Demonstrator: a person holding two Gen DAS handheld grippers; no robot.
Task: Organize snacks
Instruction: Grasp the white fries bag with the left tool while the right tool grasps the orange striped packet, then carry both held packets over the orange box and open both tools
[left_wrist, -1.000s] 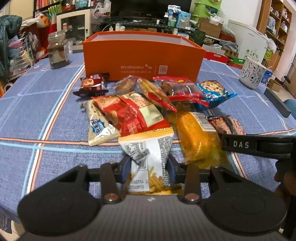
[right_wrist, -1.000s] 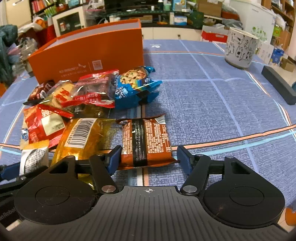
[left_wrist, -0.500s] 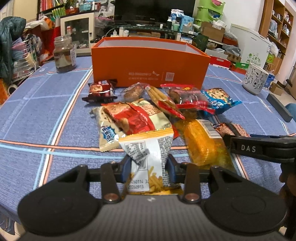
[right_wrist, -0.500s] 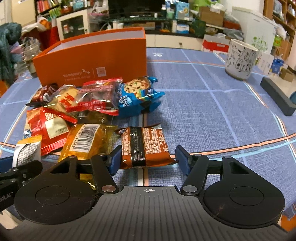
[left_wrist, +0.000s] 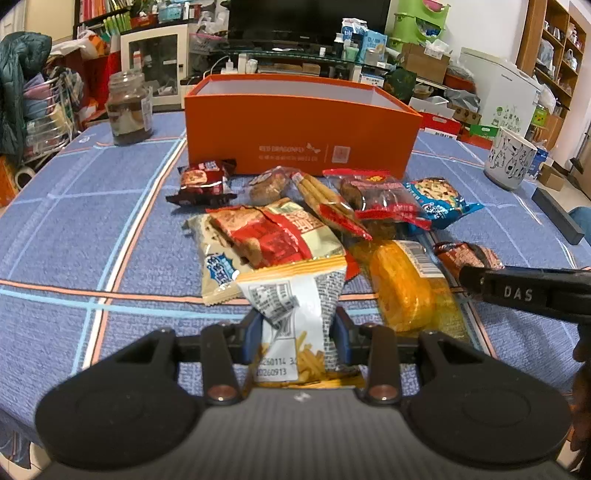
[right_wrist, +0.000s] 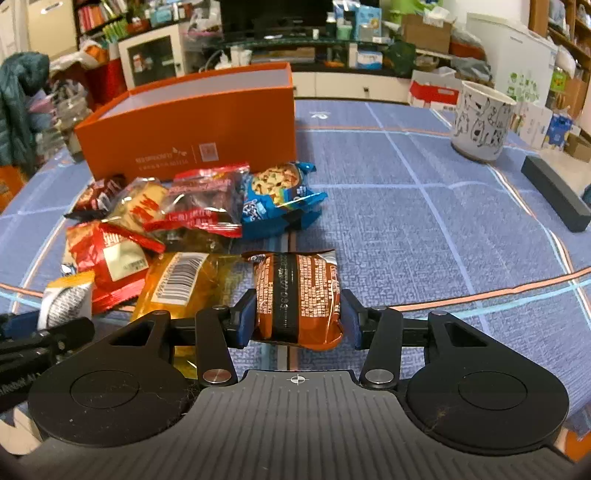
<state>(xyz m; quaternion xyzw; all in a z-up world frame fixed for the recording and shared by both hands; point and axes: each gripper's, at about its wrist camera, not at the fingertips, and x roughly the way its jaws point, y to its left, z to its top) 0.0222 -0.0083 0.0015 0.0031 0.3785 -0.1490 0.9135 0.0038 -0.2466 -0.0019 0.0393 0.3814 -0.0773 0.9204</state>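
My left gripper (left_wrist: 297, 332) is shut on a white and orange fries packet (left_wrist: 295, 295) at the near end of the snack pile. In the right wrist view, my right gripper (right_wrist: 297, 314) has a brown snack packet (right_wrist: 295, 291) between its jaws. They are closing, and both blue pads press its sides so that it bulges. The same brown packet (left_wrist: 465, 254) shows at the right of the left wrist view. An open orange box (left_wrist: 303, 125) stands behind the pile, also visible from the right wrist (right_wrist: 184, 125).
Loose snacks lie on the blue checked tablecloth (left_wrist: 74, 221): a red and cream packet (left_wrist: 269, 232), a yellow packet (left_wrist: 402, 291), a blue cookie packet (left_wrist: 439, 199). A jar (left_wrist: 129, 107) stands far left; a white mug (left_wrist: 511, 158) and a black bar (left_wrist: 557, 216) are at the right.
The right jaws have narrowed from a wide gap onto the brown packet, which is now squeezed and bulging. The left gripper keeps its hold on the fries packet.
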